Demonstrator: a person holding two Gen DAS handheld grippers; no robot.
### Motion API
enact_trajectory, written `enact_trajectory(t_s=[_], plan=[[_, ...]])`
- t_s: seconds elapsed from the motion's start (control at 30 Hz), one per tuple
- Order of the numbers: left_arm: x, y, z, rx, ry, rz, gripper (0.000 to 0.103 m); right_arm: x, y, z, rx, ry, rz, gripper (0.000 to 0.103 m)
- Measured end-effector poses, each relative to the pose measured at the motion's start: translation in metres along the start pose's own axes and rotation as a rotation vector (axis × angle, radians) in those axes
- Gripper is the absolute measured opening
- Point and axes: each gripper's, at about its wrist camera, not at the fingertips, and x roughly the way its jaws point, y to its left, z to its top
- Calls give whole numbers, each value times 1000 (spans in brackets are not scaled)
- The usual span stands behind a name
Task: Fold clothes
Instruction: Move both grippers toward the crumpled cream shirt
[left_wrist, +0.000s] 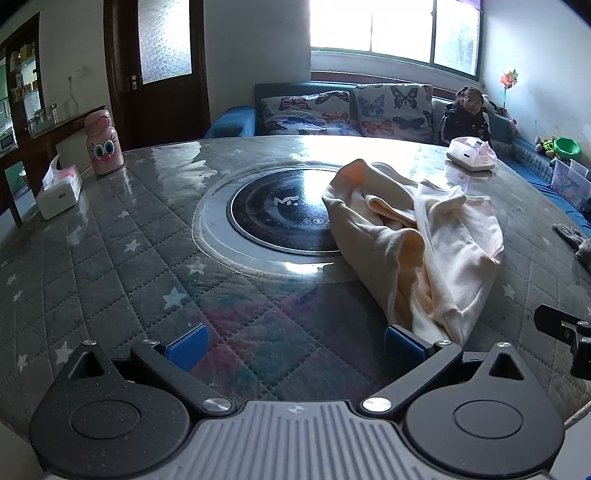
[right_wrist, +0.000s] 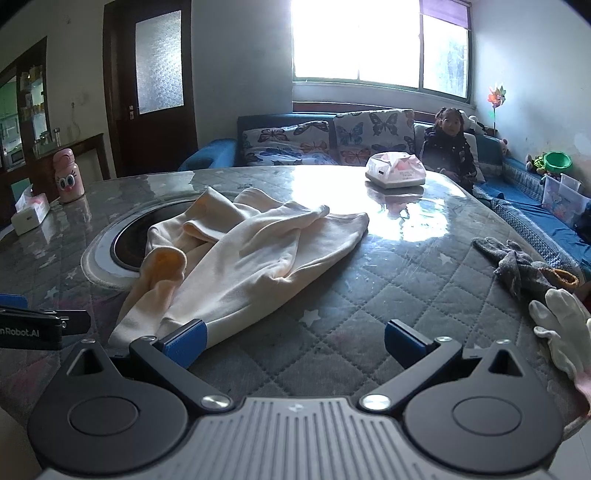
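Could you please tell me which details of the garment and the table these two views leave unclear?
- Cream garment: crumpled in both views; folds hide its type.
- Induction hob: garment covers its right part.
- Grey knit item: left wrist view's edge cuts it off.

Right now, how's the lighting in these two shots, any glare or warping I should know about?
Left wrist view: the window is blown out and throws glare across the table beyond the cream garment. Right wrist view: the same backlight washes out the tabletop near the tissue pack. Both views: fisheye bends the edges and darkens the corners.
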Motion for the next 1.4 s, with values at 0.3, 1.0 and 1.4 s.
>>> enact_trajectory(t_s=[0.3,1.0,1.4], plan=[[-3,-2,-2,10,-4,-13,103,-6,7,-3,-18,-6,-6,103],[18,-12,12,31,52,-26,103,15,7,5,-17,49,22,103],[25,-17,32,54,45,-14,103,28,8,22,-26,50,59,103]])
